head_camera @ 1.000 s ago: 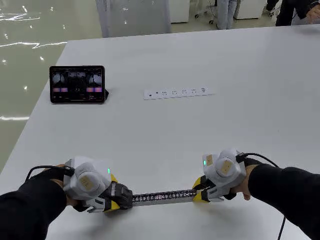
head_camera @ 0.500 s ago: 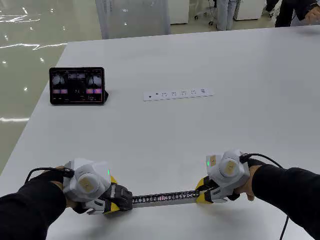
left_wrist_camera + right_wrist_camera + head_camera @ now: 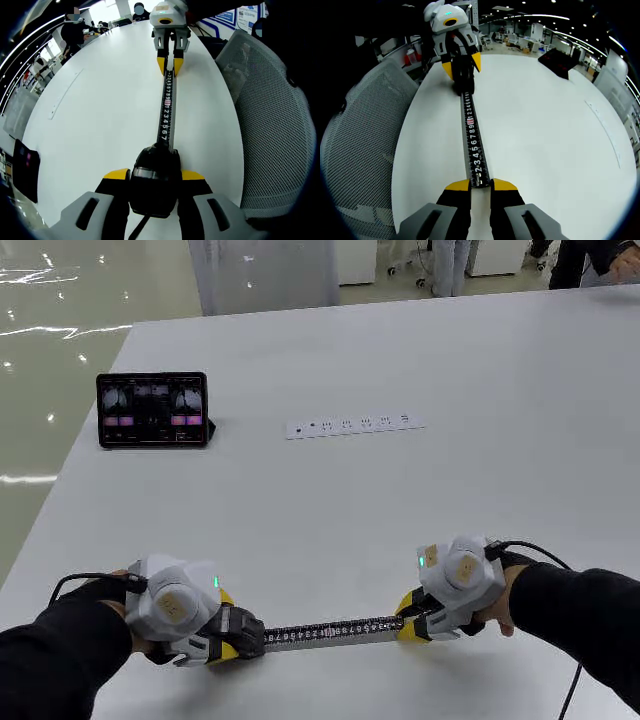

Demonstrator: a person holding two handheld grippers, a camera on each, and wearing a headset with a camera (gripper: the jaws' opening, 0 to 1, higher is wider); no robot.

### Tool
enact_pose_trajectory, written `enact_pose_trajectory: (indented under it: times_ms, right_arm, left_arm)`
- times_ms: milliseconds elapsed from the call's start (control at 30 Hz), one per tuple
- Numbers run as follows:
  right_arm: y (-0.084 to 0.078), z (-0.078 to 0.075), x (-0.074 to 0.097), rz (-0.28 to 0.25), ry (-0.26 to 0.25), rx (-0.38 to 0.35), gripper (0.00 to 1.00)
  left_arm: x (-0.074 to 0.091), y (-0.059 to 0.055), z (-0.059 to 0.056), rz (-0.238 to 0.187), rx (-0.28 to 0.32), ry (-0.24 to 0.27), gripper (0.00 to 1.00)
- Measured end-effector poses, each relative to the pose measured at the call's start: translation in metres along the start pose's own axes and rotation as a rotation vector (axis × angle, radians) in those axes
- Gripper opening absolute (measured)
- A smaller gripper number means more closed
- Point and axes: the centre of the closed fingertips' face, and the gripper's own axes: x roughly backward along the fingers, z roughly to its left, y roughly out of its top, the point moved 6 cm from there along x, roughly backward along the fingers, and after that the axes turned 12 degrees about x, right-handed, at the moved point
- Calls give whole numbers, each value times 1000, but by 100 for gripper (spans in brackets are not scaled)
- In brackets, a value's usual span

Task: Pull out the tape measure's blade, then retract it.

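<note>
where the blade (image 3: 471, 135) enters the right hand-held gripper (image 3: 481, 185), its end hook is hidden between the yellow-tipped jaws and cannot be made out. the black case of the tape measure (image 3: 155, 186) is largely covered by the left hand-held gripper (image 3: 155, 175) in the head view, and any brand mark on it is unreadable. the screen of the tablet (image 3: 152, 409), at the far left of the desk (image 3: 400, 510), is too small to read. so are the markings on the white power strip (image 3: 347, 425).

left hand-held gripper: jaws parted to the case's width and closed against both its sides, with the case low at the desk's near edge. right hand-held gripper: jaws nearly together, pinching the blade's free end. the blade runs straight between the two; whether it touches the desk cannot be told.

writing: black numerals 2 to 9 read along the blade from the right hand-held gripper's end, then a red-marked figure, then more numerals toward the case. a mesh chair (image 3: 270, 125) back shows beside the desk edge in both gripper views.
</note>
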Motion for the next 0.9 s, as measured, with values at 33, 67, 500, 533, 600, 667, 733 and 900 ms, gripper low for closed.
enact_pose_trajectory:
  times_ms: [33, 67, 500, 533, 600, 667, 733, 900]
  right_arm:
    - [0, 0, 1, 0, 0, -1, 10]
    - [-1, 0, 1, 0, -1, -1, 10]
    - [-6, 1, 5, 1, -3, -3, 10]
    - [-6, 1, 5, 1, -3, -3, 10]
    - [-6, 1, 5, 2, -3, -3, 10]
    - [-7, 1, 6, 2, -3, -4, 10]
    - [-8, 2, 7, 4, -1, -5, 10]
    - [-9, 2, 9, 3, -1, -10, 10]
  left_arm:
    - [0, 0, 0, 0, 0, 0, 31]
    - [0, 0, 0, 0, 0, 0, 31]
    - [0, 0, 0, 0, 2, 1, 31]
    - [0, 0, 0, -1, 2, 1, 31]
    - [0, 0, -1, -1, 2, 2, 32]
    - [0, 0, 0, -1, 3, 2, 32]
    - [0, 0, 0, -1, 3, 1, 32]
    - [0, 0, -1, 0, 3, 2, 32]
